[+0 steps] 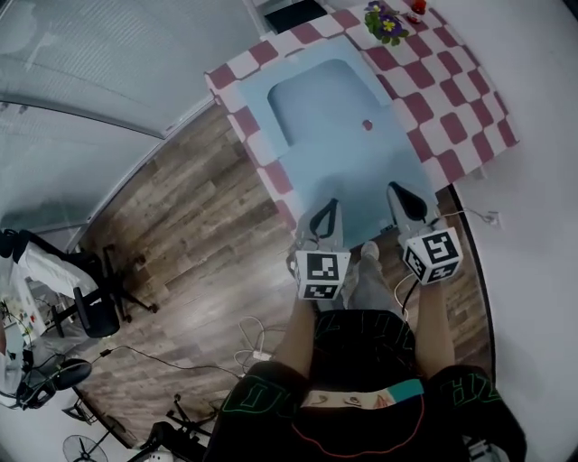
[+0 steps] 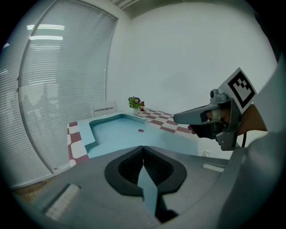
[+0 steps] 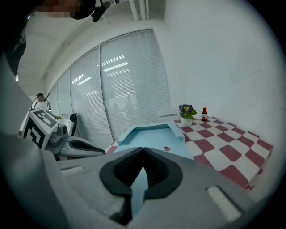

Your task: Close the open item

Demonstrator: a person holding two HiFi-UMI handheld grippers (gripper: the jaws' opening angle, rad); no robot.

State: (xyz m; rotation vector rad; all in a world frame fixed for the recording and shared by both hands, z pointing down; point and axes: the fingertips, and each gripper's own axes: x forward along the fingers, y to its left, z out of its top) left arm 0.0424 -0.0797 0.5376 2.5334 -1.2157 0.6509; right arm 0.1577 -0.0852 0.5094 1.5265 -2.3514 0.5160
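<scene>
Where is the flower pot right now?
Head view, top right: the flower pot stands at the checkered table's far end, beside a red bottle, just beyond the blue item.

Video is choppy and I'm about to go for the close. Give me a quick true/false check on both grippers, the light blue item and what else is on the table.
1. The left gripper and the right gripper are both shut and empty. True.
2. The left gripper is clamped on the edge of the light blue item. False: its jaws are together with nothing between them.
3. The flower pot stands on the light blue item. False: it stands on the checkered cloth at the far end, near a small red bottle.
4. A small reddish thing lies on the light blue item. True.
</scene>
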